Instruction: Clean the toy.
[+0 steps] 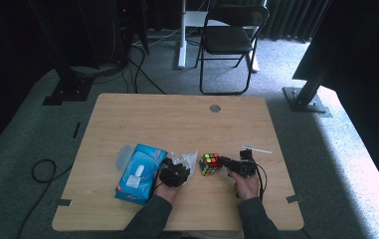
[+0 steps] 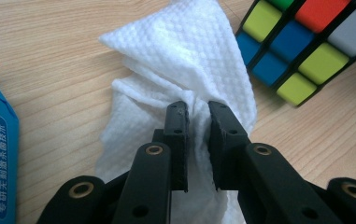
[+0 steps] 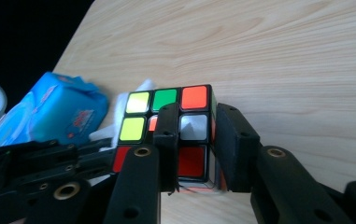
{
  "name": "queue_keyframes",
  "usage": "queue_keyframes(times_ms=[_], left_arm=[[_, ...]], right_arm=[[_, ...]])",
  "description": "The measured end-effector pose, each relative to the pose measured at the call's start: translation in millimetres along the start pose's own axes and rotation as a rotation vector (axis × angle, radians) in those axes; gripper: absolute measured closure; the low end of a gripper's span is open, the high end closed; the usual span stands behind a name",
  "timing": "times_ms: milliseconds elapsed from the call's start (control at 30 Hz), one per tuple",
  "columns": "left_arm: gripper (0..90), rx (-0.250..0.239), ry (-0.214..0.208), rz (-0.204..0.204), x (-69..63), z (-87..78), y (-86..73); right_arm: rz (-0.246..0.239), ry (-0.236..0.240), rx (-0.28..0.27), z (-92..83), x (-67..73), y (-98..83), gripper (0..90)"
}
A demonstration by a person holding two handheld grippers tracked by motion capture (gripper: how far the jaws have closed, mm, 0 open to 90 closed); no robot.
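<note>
A crumpled white wipe (image 2: 185, 60) lies on the wooden table, and my left gripper (image 2: 196, 116) is shut on its bunched middle. In the high view this gripper (image 1: 177, 167) sits just right of a blue pack of wipes (image 1: 137, 173), with the wipe (image 1: 186, 157) at its tip. A scrambled colour cube (image 1: 210, 163) stands to the right of the wipe. My right gripper (image 3: 196, 126) is shut on the cube (image 3: 166, 100), its jaws clamping the cube's right-hand layer. From above, the right gripper (image 1: 225, 162) reaches the cube from the right.
A pale round lid (image 1: 124, 157) lies against the pack's left side. A thin white stick (image 1: 256, 149) rests behind the right hand. The table (image 1: 177, 119) has a grey cable hole (image 1: 215, 108) at the back. A folding chair (image 1: 232, 35) stands beyond it.
</note>
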State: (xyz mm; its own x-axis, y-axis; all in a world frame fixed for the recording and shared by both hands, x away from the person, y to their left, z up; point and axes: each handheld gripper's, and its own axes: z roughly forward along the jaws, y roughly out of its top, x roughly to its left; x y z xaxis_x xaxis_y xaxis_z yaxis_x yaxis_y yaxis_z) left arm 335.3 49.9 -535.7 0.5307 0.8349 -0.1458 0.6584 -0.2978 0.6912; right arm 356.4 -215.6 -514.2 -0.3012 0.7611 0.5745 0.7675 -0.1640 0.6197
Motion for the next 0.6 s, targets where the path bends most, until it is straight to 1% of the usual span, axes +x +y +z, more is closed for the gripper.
queue_keyframes(times_ms=[33, 67, 100, 133, 167, 200, 267, 367, 400, 433, 500, 600], left_arm=[[79.2, 0.0, 0.0, -0.001, 0.0, 0.1, 0.1], [79.1, 0.0, 0.0, -0.001, 0.0, 0.2, 0.1], [79.1, -0.002, 0.0, -0.002, -0.1, 0.4, 0.2], [79.0, -0.002, 0.0, -0.002, 0.0, 0.6, 0.3], [79.0, -0.002, 0.0, -0.002, 0.1, 0.8, 0.3], [79.0, -0.003, 0.0, -0.002, 0.1, 0.8, 0.3], [79.0, -0.003, -0.001, -0.003, 0.1, 0.8, 0.4], [79.0, -0.002, -0.003, -0.004, 0.4, 0.6, 0.8], [79.0, -0.002, -0.004, -0.001, 0.6, 0.5, 1.0], [79.0, -0.002, -0.004, -0.001, 0.6, 0.5, 1.0], [79.1, -0.004, -0.005, -0.001, 0.8, 0.5, 1.6], [79.4, -0.009, -0.007, -0.002, 0.8, 0.1, 2.9]], right_arm=[[-0.003, -0.017, -0.003, -2.3, -0.9, 1.3, 72.1], [-0.023, -0.055, -0.008, -4.9, -0.8, 2.8, 72.7], [-0.041, -0.083, -0.013, -6.3, -0.3, 3.7, 78.3], [-0.063, -0.13, -0.01, -7.6, 1.1, 4.6, 79.8], [-0.094, -0.196, 0.008, -6.9, 2.5, 5.0, 79.7], [-0.11, -0.215, 0.011, -6.0, 2.5, 4.2, 79.4], [-0.124, -0.223, 0.01, -5.5, 3.0, 3.1, 75.4], [-0.153, -0.229, -0.01, -6.6, 9.6, 4.2, 71.2], [-0.158, -0.221, -0.022, -7.6, 11.8, 4.6, 69.5], [-0.158, -0.221, -0.022, -7.6, 11.8, 4.6, 69.5], [-0.162, -0.191, -0.038, -9.4, 16.3, 5.0, 65.7], [-0.162, -0.171, -0.031, -7.7, 18.0, 3.9, 64.4]])
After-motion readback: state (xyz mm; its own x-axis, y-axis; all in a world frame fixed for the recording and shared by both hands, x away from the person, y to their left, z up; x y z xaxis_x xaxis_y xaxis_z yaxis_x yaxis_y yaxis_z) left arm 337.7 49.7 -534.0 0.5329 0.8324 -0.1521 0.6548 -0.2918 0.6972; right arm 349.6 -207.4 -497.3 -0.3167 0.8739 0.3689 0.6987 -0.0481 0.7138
